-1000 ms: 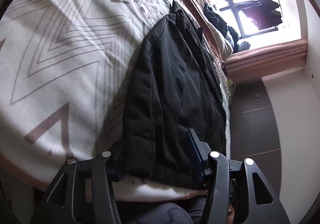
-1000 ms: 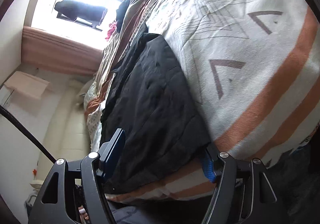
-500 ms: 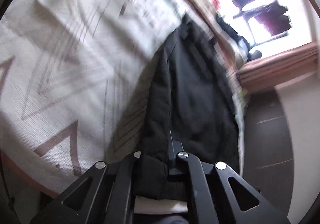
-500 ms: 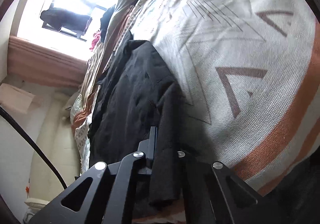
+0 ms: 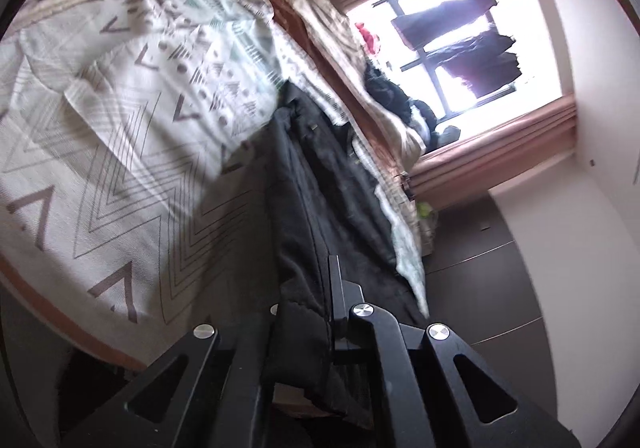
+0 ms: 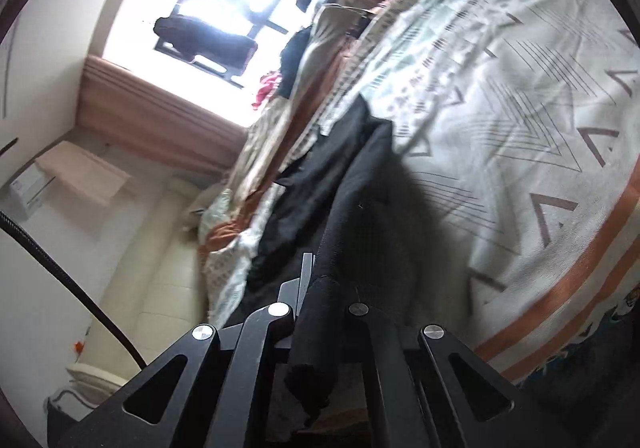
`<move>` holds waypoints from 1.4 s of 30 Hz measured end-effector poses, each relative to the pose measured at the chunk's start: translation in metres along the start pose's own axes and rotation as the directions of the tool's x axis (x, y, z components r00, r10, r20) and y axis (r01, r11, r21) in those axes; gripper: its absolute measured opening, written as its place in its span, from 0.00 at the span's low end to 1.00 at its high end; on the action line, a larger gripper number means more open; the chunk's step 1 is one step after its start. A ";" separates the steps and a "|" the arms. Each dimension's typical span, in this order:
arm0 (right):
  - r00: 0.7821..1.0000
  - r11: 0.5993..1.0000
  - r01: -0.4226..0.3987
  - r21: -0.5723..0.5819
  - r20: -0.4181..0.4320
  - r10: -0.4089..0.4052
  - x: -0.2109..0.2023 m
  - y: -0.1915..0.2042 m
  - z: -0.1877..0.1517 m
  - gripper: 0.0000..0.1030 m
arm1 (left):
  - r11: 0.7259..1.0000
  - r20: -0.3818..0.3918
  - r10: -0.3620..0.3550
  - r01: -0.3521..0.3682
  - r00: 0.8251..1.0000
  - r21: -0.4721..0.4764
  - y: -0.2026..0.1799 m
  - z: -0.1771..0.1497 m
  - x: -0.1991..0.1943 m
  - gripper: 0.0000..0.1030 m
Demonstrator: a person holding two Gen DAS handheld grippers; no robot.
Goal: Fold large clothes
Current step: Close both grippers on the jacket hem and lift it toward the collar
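In the left wrist view, the left hand-held gripper (image 5: 306, 300) is pinching the near hem of a black jacket (image 5: 320, 168), its fingers pressed together on a thick fold of the dark fabric. The jacket is stretching away from the jaws in a long strip, lying along the edge of the bed. To its left, the patterned bedspread (image 5: 120, 128), white with grey chevrons and an orange border stripe, is covering the mattress. Beyond the jacket, a heap of clothes (image 5: 392, 100) is sitting near the bright window (image 5: 460, 36), where dark garments are hanging against the light. A dark cabinet front (image 5: 480, 268) is showing to the right of the bed.

In the right wrist view, the right hand-held gripper (image 6: 324, 288) is clamping another part of the same black jacket (image 6: 360, 188), with a bunch of cloth drooping below the closed fingers. The jacket is running up the bed toward the window (image 6: 216, 0), with the patterned bedspread (image 6: 520, 108) spreading to its right. A black cable (image 6: 60, 276) is curving across the lower left, in front of a cream-coloured wall.
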State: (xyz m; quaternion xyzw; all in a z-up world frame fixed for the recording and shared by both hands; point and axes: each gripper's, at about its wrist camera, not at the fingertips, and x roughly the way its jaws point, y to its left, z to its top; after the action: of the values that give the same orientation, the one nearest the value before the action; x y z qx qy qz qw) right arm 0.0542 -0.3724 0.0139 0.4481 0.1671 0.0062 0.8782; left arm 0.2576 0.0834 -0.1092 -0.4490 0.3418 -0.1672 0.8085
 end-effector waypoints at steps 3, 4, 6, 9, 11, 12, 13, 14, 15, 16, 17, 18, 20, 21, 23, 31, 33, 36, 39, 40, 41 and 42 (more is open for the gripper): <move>0.999 0.999 -0.035 -0.021 0.011 0.036 -0.024 0.005 -0.001 0.00 | 0.999 0.023 -0.038 0.038 0.999 0.009 -0.010 0.000 -0.023 0.05; 0.999 0.998 -0.051 -0.030 0.016 0.051 -0.032 0.011 -0.002 0.00 | 0.998 0.031 -0.054 0.054 0.998 0.013 -0.014 0.000 -0.031 0.05; 0.997 0.996 -0.078 -0.045 0.025 0.079 -0.054 0.018 -0.008 0.00 | 0.996 0.045 -0.084 0.083 0.995 0.021 -0.019 -0.002 -0.046 0.05; 0.993 0.992 -0.112 -0.063 0.036 0.115 -0.071 0.026 -0.015 0.00 | 0.992 0.069 -0.124 0.122 0.990 0.032 -0.027 -0.006 -0.070 0.05; 0.991 0.990 -0.120 -0.079 0.049 0.124 -0.084 0.034 -0.019 0.00 | 0.989 0.086 -0.147 0.144 0.985 0.040 -0.033 -0.009 -0.089 0.05; 0.989 0.987 -0.132 -0.088 0.052 0.137 -0.091 0.038 -0.021 0.00 | 0.987 0.094 -0.158 0.154 0.983 0.046 -0.036 -0.011 -0.098 0.05; 0.987 0.985 -0.147 -0.094 0.055 0.152 -0.100 0.043 -0.024 0.00 | 0.985 0.104 -0.169 0.165 0.980 0.051 -0.039 -0.013 -0.108 0.05; 0.985 0.983 -0.156 -0.098 0.057 0.162 -0.104 0.044 -0.026 0.00 | 0.983 0.112 -0.182 0.176 0.977 0.058 -0.041 -0.016 -0.117 0.05; 0.982 0.980 -0.170 -0.103 0.060 0.176 -0.111 0.048 -0.028 0.00 | 0.980 0.120 -0.194 0.188 0.974 0.063 -0.044 -0.017 -0.125 0.05; 0.980 0.977 -0.185 -0.108 0.061 0.192 -0.119 0.052 -0.030 0.00 | 0.977 0.129 -0.209 0.201 0.969 0.071 -0.048 -0.019 -0.135 0.05; 0.977 0.974 -0.198 -0.111 0.062 0.206 -0.124 0.054 -0.032 0.00 | 0.975 0.134 -0.219 0.210 0.967 0.079 -0.051 -0.020 -0.142 0.05; 0.973 0.970 -0.214 -0.116 0.063 0.222 -0.131 0.058 -0.034 0.00 | 0.971 0.142 -0.232 0.222 0.962 0.087 -0.055 -0.022 -0.151 0.05; 0.967 0.963 -0.236 -0.132 0.066 0.246 -0.141 0.064 -0.036 0.00 | 0.966 0.156 -0.251 0.238 0.955 0.098 -0.060 -0.024 -0.166 0.05; 0.964 0.960 -0.244 -0.140 0.068 0.255 -0.145 0.066 -0.036 0.00 | 0.964 0.167 -0.260 0.245 0.951 0.106 -0.064 -0.025 -0.175 0.05; 0.958 0.952 -0.265 -0.154 0.073 0.279 -0.155 0.071 -0.036 0.00 | 0.959 0.178 -0.277 0.259 0.944 0.118 -0.068 -0.026 -0.184 0.05; 0.953 0.948 -0.273 -0.163 0.091 0.290 -0.139 0.062 -0.024 0.00 | 0.953 0.200 -0.291 0.265 0.935 0.150 -0.086 -0.010 -0.187 0.05; 0.956 0.952 -0.265 -0.151 0.090 0.280 -0.124 0.059 -0.017 0.00 | 0.955 0.198 -0.283 0.258 0.938 0.145 -0.087 -0.002 -0.177 0.05; 0.961 0.959 -0.247 -0.139 0.095 0.261 -0.107 0.060 -0.002 0.00 | 0.958 0.188 -0.274 0.251 0.943 0.137 -0.092 0.016 -0.155 0.05; 0.963 0.963 -0.238 -0.124 0.102 0.251 -0.093 0.066 0.012 0.00 | 0.961 0.186 -0.263 0.239 0.947 0.139 -0.097 0.029 -0.138 0.05; 0.963 0.965 -0.234 -0.120 0.105 0.247 -0.088 0.067 0.016 0.00 | 0.961 0.182 -0.260 0.237 0.948 0.141 -0.099 0.036 -0.131 0.05; 0.964 0.966 -0.231 -0.115 0.109 0.243 -0.081 0.068 0.021 0.00 | 0.962 0.179 -0.258 0.234 0.950 0.142 -0.101 0.042 -0.124 0.05; 0.964 0.967 -0.230 -0.109 0.111 0.241 -0.073 0.069 0.026 0.00 | 0.963 0.178 -0.254 0.231 0.951 0.142 -0.103 0.047 -0.119 0.05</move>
State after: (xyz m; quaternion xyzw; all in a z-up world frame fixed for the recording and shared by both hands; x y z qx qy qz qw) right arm 0.0026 -0.3630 0.1028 0.4220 0.0575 0.0909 0.9002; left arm 0.2102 0.1249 0.0419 -0.4526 0.1928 -0.2410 0.8366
